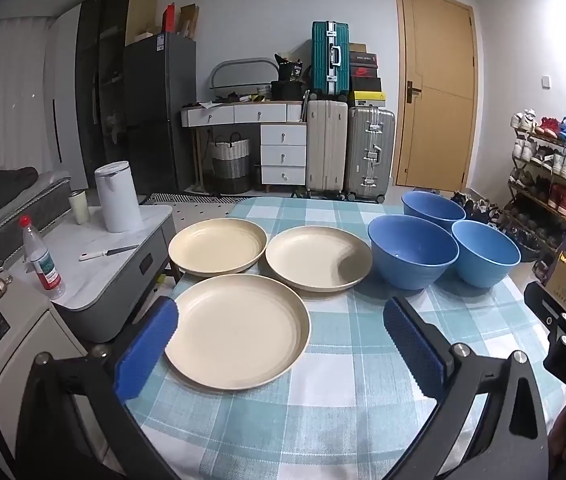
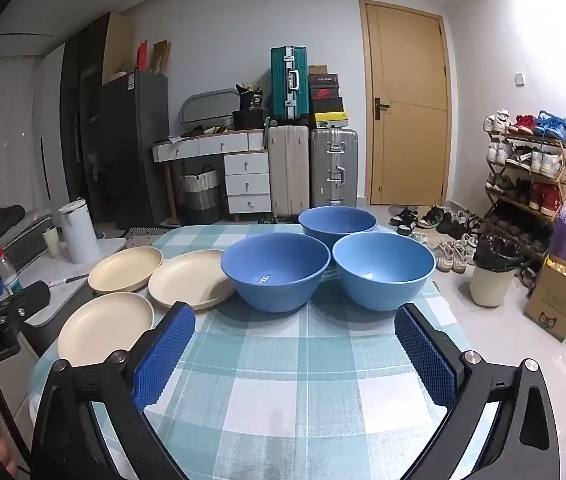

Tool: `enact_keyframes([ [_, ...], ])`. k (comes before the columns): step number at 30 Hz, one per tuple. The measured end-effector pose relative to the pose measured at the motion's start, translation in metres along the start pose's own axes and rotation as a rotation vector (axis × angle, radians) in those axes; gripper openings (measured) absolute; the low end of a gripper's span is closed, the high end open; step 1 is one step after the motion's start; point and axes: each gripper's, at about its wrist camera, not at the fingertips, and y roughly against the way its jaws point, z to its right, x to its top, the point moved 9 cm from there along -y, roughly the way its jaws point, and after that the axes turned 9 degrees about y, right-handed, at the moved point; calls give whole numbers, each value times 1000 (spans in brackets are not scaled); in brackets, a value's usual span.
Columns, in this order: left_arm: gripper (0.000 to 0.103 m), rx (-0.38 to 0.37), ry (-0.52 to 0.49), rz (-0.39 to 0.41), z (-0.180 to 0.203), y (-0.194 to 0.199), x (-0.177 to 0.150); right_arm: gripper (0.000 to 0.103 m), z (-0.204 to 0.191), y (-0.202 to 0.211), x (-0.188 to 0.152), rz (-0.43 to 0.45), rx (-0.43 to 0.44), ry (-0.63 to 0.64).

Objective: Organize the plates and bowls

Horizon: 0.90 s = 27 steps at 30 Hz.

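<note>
Three cream plates lie apart on the checked tablecloth (image 1: 347, 344): a near one (image 1: 239, 330), a far left one (image 1: 218, 251) and a middle one (image 1: 317, 258). Three blue bowls stand upright to their right: a near left one (image 1: 413, 256), a near right one (image 1: 485, 252) and a far one (image 1: 433, 208). My left gripper (image 1: 279, 340) is open and empty, its left finger beside the near plate's left rim. My right gripper (image 2: 295, 350) is open and empty, short of the two front bowls (image 2: 275, 272) (image 2: 383, 270). The plates also show at the left in the right wrist view (image 2: 107, 326).
A grey-topped side cabinet (image 1: 123, 264) left of the table holds a white kettle (image 1: 117, 198), a cup, a knife and a water bottle (image 1: 43, 260). Right of the table are a shoe rack (image 2: 527, 176), a bin (image 2: 491, 276) and a cardboard box (image 2: 559, 300).
</note>
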Motion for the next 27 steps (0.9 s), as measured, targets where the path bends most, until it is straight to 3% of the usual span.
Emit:
enact_keyframes([
  [10, 103, 6, 6, -19, 14, -16, -4, 102, -9, 6, 1, 13, 16, 15],
  [12, 103, 14, -14, -9, 5, 0, -1, 102, -11, 7, 1, 9, 18, 17],
  [27, 103, 20, -16, -13, 1, 1, -4, 102, -13, 9, -3, -6, 17, 21],
])
